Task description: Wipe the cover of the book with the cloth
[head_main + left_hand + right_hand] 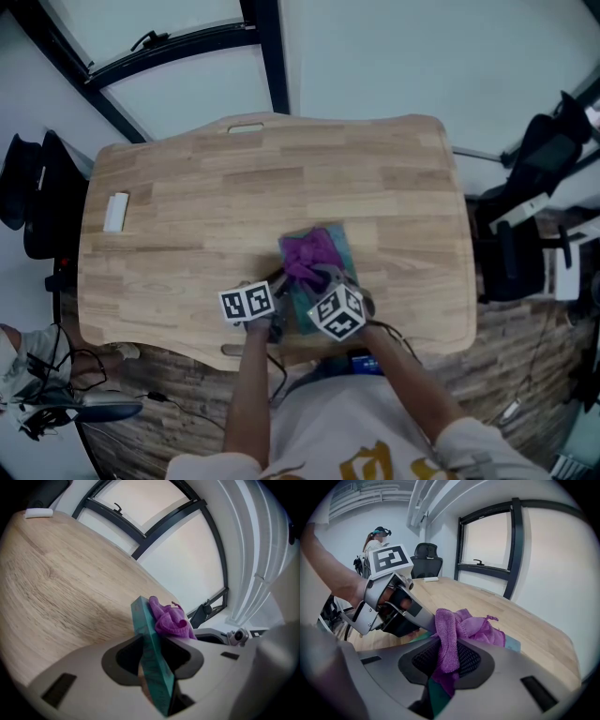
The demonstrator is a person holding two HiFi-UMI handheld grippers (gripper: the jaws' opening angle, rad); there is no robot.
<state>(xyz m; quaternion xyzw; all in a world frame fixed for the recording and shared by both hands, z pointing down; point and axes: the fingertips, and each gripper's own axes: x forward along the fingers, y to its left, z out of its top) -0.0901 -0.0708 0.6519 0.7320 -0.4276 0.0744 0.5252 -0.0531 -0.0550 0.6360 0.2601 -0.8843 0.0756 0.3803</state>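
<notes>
Closest to the head camera, two bare forearms are reaching from 6 o'clock toward the wooden table (234, 187), each hand carrying a gripper topped by a marker cube. The left gripper (275, 302) is clamping the teal book (346, 249): in its own view the jaws are pressing on either side of the book's edge (143, 616), which is running straight up between them. The right gripper (317, 279) is coming in from about 5 o'clock of the book, and its jaws are pinching a fold of the purple cloth (464, 625), with teal showing just below the pinched fold.

On the table, the book is sitting near the front edge, around 6 o'clock of the tabletop and a little right of centre. The cloth (309, 255) is bunching on the cover, covering the left and middle part and spreading toward the book's 12 o'clock end; teal is showing along the right side. From the head view it is hard to say whether the book is lying fully flat or tipping slightly up at the gripped side.

Out at 9 o'clock of the table, a small white block (115, 212) is lying well apart from the book. Beyond that edge a black chair (37, 187) is standing. In the right gripper view a person (375, 538) is standing in the background.
</notes>
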